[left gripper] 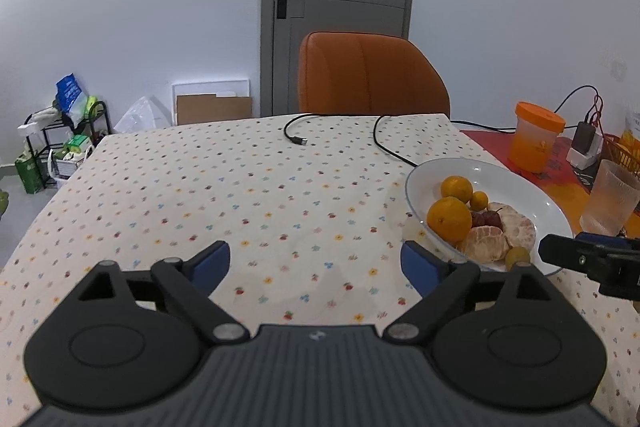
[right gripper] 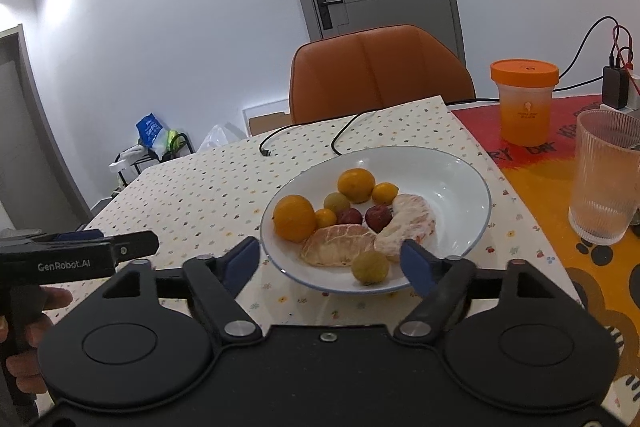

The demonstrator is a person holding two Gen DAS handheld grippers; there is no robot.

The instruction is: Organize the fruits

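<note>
Both grippers hang empty with their blue-padded jaws spread wide, so by my reading the sorting is either just done or not yet begun; the pictures cannot settle which. All the fruit lies on the white plate [right gripper: 460, 179]: two oranges, the larger [right gripper: 294, 218] at the plate's left, small yellow and green fruits, two dark red ones [right gripper: 378, 218], and two peeled citrus halves [right gripper: 338, 245] at the near edge. No fruit shows loose on the dotted tablecloth [left gripper: 200, 187].

If picking is next, the right gripper [right gripper: 332, 263], low in the centre of its frame and pointed straight at the plate's near rim, needs only to advance and close gently on one piece; the peeled halves look soft and would bruise under a hard squeeze.

In the right wrist view the left gripper [right gripper: 132, 245] enters from the lower left, held level, with part of a hand [right gripper: 52, 297] behind it. In its own view it [left gripper: 316, 263] faces bare cloth, the plate lying to its right.
</note>
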